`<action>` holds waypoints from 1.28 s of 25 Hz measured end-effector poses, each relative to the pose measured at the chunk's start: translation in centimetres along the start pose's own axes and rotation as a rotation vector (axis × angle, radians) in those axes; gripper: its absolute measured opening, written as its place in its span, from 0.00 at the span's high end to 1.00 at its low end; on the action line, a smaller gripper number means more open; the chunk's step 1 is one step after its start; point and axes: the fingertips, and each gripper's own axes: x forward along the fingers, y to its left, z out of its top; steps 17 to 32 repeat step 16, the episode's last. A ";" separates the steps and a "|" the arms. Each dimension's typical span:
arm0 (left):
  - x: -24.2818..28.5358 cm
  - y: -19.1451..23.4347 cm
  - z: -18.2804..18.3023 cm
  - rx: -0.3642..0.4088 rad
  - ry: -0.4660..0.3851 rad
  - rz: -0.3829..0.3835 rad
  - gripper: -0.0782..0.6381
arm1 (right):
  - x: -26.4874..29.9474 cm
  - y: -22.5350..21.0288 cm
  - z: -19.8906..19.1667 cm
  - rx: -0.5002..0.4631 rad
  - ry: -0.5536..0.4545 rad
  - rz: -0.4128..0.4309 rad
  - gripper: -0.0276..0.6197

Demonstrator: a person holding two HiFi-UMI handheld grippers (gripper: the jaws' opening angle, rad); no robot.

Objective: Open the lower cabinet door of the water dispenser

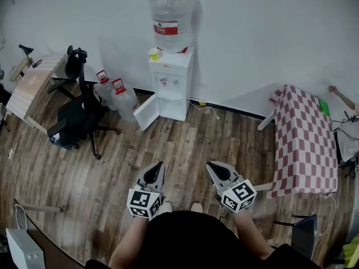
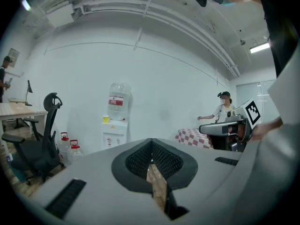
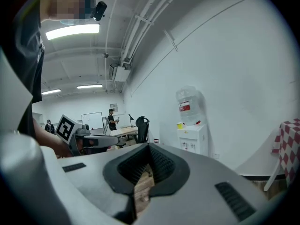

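A white water dispenser (image 1: 171, 80) stands against the far wall with a clear bottle (image 1: 168, 21) on top. Its lower cabinet door (image 1: 144, 112) hangs open, swung out to the left. The dispenser (image 2: 115, 132) also shows small and distant in the left gripper view, and the dispenser (image 3: 192, 137) in the right gripper view. My left gripper (image 1: 157, 169) and right gripper (image 1: 213, 167) are side by side low in the head view, well short of the dispenser. Both are shut with nothing held.
A black office chair (image 1: 78, 116) and two water jugs (image 1: 115, 97) stand left of the dispenser. A wooden desk (image 1: 31, 88) is at far left. A table with a red checked cloth (image 1: 305, 139) is at the right. Wooden floor (image 1: 185, 144) lies between me and the dispenser.
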 end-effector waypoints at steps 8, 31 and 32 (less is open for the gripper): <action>-0.4 3.5 -0.4 -0.022 -0.005 0.008 0.87 | 1.7 0.8 0.3 0.001 -0.018 -0.044 0.92; -0.3 5.1 0.5 -0.024 -0.022 0.007 0.87 | 2.5 0.9 0.2 -0.005 -0.004 -0.064 0.93; -0.3 5.1 0.5 -0.024 -0.022 0.007 0.87 | 2.5 0.9 0.2 -0.005 -0.004 -0.064 0.93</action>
